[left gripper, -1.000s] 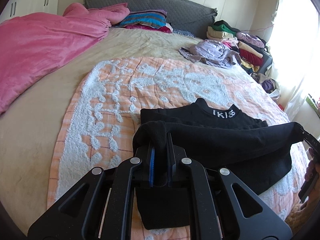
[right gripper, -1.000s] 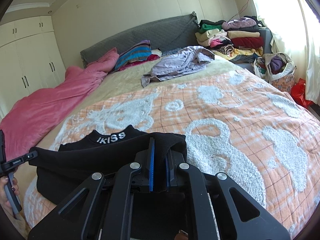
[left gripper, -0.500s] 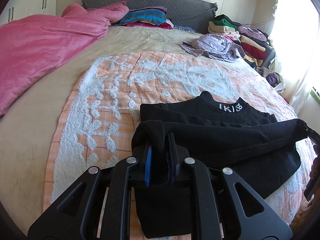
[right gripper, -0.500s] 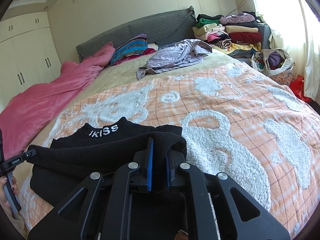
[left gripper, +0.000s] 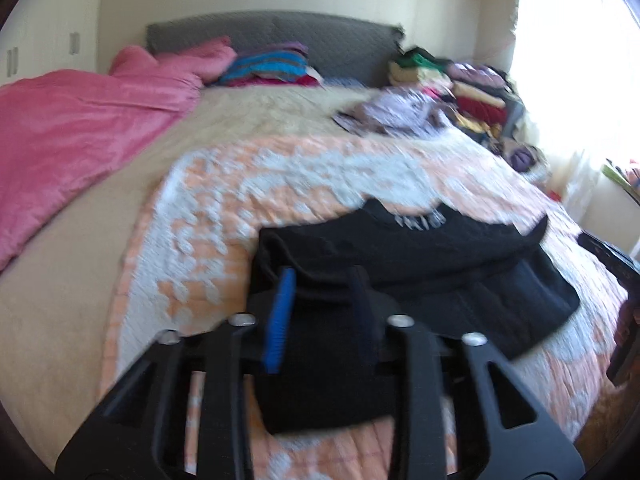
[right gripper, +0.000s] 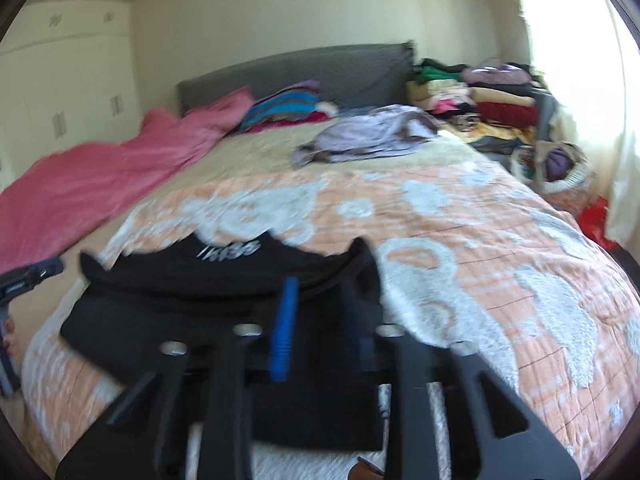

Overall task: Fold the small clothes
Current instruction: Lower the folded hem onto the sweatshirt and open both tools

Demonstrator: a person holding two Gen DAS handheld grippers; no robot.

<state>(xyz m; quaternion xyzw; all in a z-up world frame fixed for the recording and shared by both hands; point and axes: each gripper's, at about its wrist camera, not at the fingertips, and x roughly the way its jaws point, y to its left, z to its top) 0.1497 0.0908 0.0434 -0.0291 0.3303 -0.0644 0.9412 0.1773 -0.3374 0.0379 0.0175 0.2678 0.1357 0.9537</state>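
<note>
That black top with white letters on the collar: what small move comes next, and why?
Probably draw both tools back clear of the cloth. The left tool and right tool stand open, and the black top with white collar lettering lies folded on the orange-and-white quilt.

Bed (left gripper: 224, 128) with beige sheet; orange-white blanket (left gripper: 304, 176) spread near, black garment (left gripper: 420, 264) on it; pink duvet (left gripper: 80, 124) left, lilac clothes (left gripper: 396, 114) far right, striped pile (left gripper: 272, 66) by headboard.
</note>
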